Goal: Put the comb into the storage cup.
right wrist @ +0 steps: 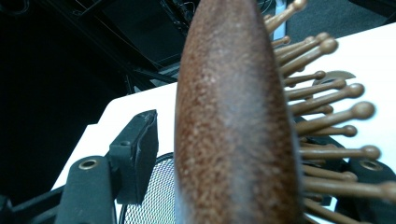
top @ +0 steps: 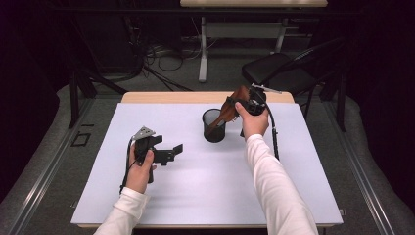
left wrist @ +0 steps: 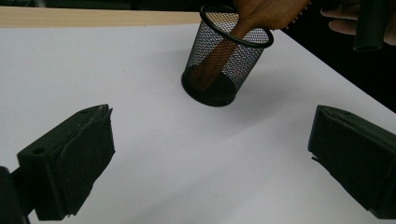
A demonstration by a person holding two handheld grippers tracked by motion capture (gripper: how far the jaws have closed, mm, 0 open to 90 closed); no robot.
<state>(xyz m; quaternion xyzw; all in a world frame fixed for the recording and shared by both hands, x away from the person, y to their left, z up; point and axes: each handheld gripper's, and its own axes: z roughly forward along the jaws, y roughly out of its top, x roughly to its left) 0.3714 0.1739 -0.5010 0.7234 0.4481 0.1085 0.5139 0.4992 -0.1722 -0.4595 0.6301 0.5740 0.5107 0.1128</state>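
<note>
White rectangular table top (top: pixel 195 196): bears all items. Black wire-mesh cylindrical cup (top: pixel 214 125) stands upright near the far middle. Brown wooden hairbrush (top: pixel 230 110) leans handle-down inside the cup, head above the rim. Right gripper (top: pixel 250 104): jaws slackened either side of the brush head, a gap visible at one pad. Left gripper (top: pixel 169 154): jaws wide apart, holding nothing, hovering left of the cup.
</note>
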